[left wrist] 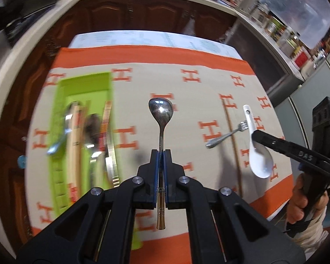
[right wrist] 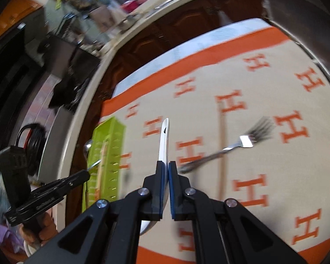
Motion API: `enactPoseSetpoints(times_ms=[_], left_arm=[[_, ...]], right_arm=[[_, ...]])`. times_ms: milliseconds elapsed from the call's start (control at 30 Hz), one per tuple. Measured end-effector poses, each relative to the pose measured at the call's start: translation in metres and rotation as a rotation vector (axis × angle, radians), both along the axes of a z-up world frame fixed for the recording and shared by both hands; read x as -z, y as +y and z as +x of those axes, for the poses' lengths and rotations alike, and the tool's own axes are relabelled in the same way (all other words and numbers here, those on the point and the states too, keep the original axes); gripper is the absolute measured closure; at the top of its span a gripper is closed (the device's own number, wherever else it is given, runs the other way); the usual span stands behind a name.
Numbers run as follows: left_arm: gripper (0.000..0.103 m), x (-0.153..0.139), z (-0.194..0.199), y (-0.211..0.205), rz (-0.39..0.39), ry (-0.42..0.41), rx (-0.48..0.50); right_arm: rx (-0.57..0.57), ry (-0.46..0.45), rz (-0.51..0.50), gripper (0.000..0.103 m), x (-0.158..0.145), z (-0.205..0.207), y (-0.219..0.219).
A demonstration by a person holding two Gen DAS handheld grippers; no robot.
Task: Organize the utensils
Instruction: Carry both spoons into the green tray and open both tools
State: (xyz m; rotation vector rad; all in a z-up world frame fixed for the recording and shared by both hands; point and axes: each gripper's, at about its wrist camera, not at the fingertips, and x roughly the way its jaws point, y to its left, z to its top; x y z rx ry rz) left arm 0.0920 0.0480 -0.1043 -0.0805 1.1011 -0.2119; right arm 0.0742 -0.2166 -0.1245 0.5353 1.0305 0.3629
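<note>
My left gripper (left wrist: 162, 154) is shut on the handle of a metal spoon (left wrist: 161, 112), which it holds above the cloth with the bowl pointing away. To its left lies a green utensil tray (left wrist: 85, 81) holding several utensils, blurred. My right gripper (right wrist: 166, 165) is shut on a white ceramic spoon (right wrist: 165, 136), held edge-on above the table; the left wrist view shows that white ceramic spoon (left wrist: 258, 154) at the right, off the cloth. A metal fork (right wrist: 237, 147) and a wooden chopstick (right wrist: 222, 154) lie on the cloth to the right.
The table is covered by a beige cloth (left wrist: 187, 92) with orange H marks and an orange border. Dark wooden cabinets (left wrist: 143, 13) and a cluttered counter stand behind. A hand (left wrist: 301, 200) holds the right gripper's handle.
</note>
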Motion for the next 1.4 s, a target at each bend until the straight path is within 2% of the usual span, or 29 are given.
enactPoseSetpoints(times_ms=[167, 400, 700, 900, 1033, 1133, 1300, 1400], left_arm=[[0.101, -0.001, -0.009, 0.060, 0.024, 0.000, -0.096], [0.101, 0.033, -0.010, 0.114, 0.014, 0.065, -0.146], [0.101, 0.070, -0.001, 0.125, -0.018, 0.112, -0.155], [0.101, 0.069, -0.004, 0.143, -0.060, 0.113, -0.184], [0.101, 0.062, -0.010, 0.146, -0.050, 0.106, -0.183], [0.094, 0.055, -0.019, 0.146, -0.026, 0.089, -0.182], [0.067, 0.043, -0.035, 0.147, 0.011, 0.048, -0.205], [0.066, 0.039, -0.040, 0.151, 0.017, 0.040, -0.209]], right_arm=[[-0.103, -0.010, -0.022, 0.100, -0.011, 0.008, 0.057], [-0.202, 0.012, -0.053, 0.100, -0.011, 0.020, 0.123], [-0.322, 0.020, -0.118, 0.100, 0.002, 0.013, 0.183], [-0.358, 0.045, -0.137, 0.099, 0.015, 0.007, 0.200], [-0.360, 0.053, -0.150, 0.099, 0.020, 0.007, 0.206], [-0.365, 0.059, -0.163, 0.099, 0.025, 0.007, 0.210], [-0.377, 0.062, -0.194, 0.099, 0.033, 0.003, 0.221], [-0.380, 0.086, -0.196, 0.095, 0.037, 0.003, 0.222]])
